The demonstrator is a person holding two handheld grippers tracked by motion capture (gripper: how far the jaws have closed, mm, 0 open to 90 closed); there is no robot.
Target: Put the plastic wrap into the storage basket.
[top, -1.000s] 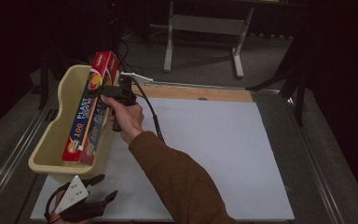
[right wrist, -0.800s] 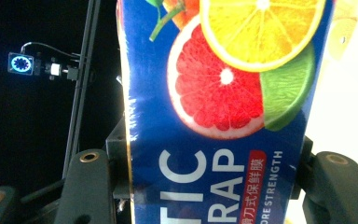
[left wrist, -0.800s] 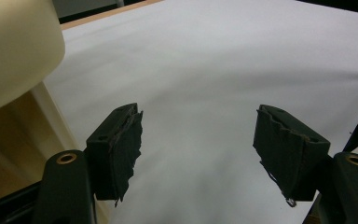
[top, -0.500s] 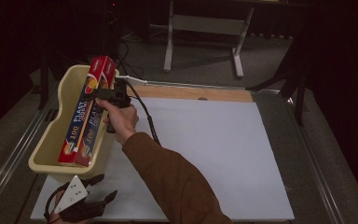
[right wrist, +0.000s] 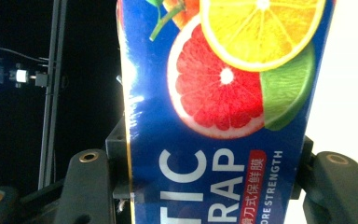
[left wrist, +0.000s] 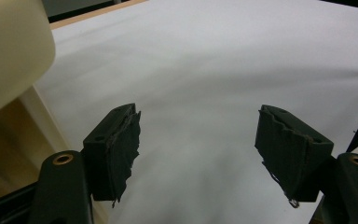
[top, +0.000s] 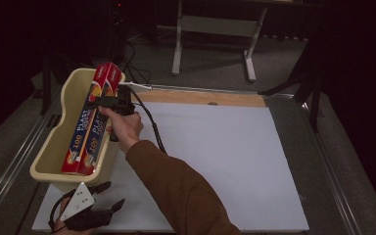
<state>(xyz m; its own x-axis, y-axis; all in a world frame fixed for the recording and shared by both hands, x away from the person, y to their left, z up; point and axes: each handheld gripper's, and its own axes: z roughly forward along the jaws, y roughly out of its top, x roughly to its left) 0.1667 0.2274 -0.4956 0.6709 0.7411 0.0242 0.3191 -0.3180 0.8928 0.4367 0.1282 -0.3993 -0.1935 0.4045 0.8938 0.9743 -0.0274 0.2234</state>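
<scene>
A long red and blue plastic wrap box (top: 89, 122) lies lengthwise in a cream plastic tub (top: 54, 147) at the table's left, its far end sticking up over the tub's back rim. My right gripper (top: 103, 102) is shut on the box across its width near the far end. In the right gripper view the box (right wrist: 223, 112) sits between both jaws, with citrus pictures and white letters on it. My left gripper (top: 106, 195) rests low at the front left, just in front of the tub, open with nothing between its jaws over the white sheet (left wrist: 214, 84).
A white sheet (top: 215, 161) covers most of the table, with a wooden strip (top: 200, 98) along its far edge. Metal rails (top: 338, 196) run down both sides. A grey stand (top: 215, 29) is on the dark floor beyond the table.
The right gripper has carried the box a little to the left and down, so more of the box lies inside the tub. The left gripper has stayed where it was.
</scene>
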